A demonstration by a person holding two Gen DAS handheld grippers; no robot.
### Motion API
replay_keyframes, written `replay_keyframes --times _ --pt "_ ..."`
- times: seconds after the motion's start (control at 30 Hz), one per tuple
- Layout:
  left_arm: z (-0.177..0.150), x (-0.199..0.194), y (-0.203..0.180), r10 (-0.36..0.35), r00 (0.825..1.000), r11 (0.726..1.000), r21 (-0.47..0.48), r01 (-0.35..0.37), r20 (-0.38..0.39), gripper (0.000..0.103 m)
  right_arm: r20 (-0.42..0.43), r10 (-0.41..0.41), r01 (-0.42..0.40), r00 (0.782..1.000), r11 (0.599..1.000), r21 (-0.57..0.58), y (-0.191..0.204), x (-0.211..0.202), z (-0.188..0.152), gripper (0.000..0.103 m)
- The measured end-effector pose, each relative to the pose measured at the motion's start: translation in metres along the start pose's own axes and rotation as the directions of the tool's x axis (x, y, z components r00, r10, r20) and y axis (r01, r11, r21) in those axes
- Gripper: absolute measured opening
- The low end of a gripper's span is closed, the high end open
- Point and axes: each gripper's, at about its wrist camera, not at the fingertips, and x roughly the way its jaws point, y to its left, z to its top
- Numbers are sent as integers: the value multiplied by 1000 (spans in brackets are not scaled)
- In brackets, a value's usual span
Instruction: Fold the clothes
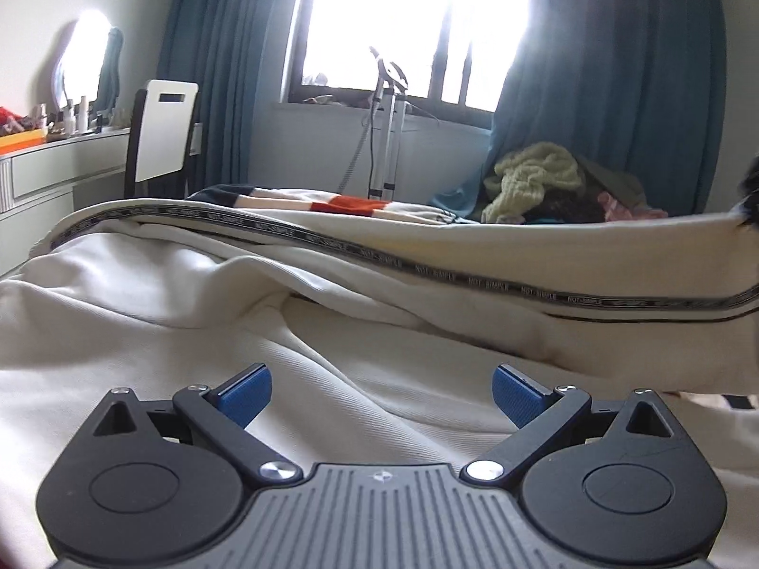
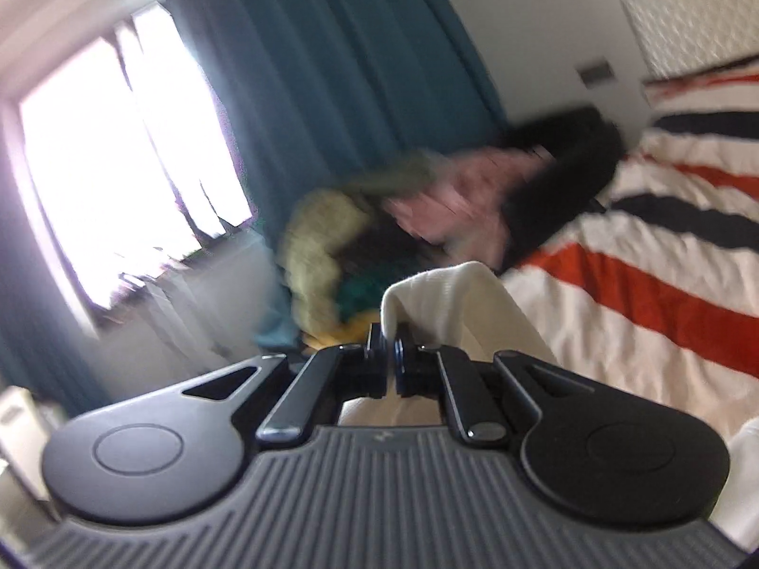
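Right claw (image 2: 390, 346) is clenched on a fold of the cream garment (image 2: 450, 298), over my striped bed (image 2: 664, 294). Left claw (image 1: 382, 396) gapes wide above cream cloth, holding nothing.

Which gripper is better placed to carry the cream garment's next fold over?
Right. The right gripper is shut on an edge of the cream garment; the left gripper is open and empty above the cloth, so it would probably need to grasp first.
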Motion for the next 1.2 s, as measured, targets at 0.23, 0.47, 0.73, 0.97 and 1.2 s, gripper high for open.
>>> replay_keyframes --times 0.23,0.47,0.73,0.97,1.2 --pt "-8 32 -11 12 999 999 51 -10 -43 100 -133 -32 40 991 998 56 -10 111 -15 7" --pt "-20 59 -16 37 995 997 74 -30 -95 100 -222 11 16 975 993 118 -18 189 -28 50" --pt "-16 45 -10 5 997 999 49 -1 -83 101 -171 75 -52 982 989 137 -48 105 2 72" --pt "-5 15 -4 -8 999 1000 5 8 -46 102 -273 115 -29 955 953 301 -126 49 -33 78" --pt "-3 7 -2 -32 999 998 -53 33 11 103 -334 93 5 938 959 282 -143 66 -84 73"
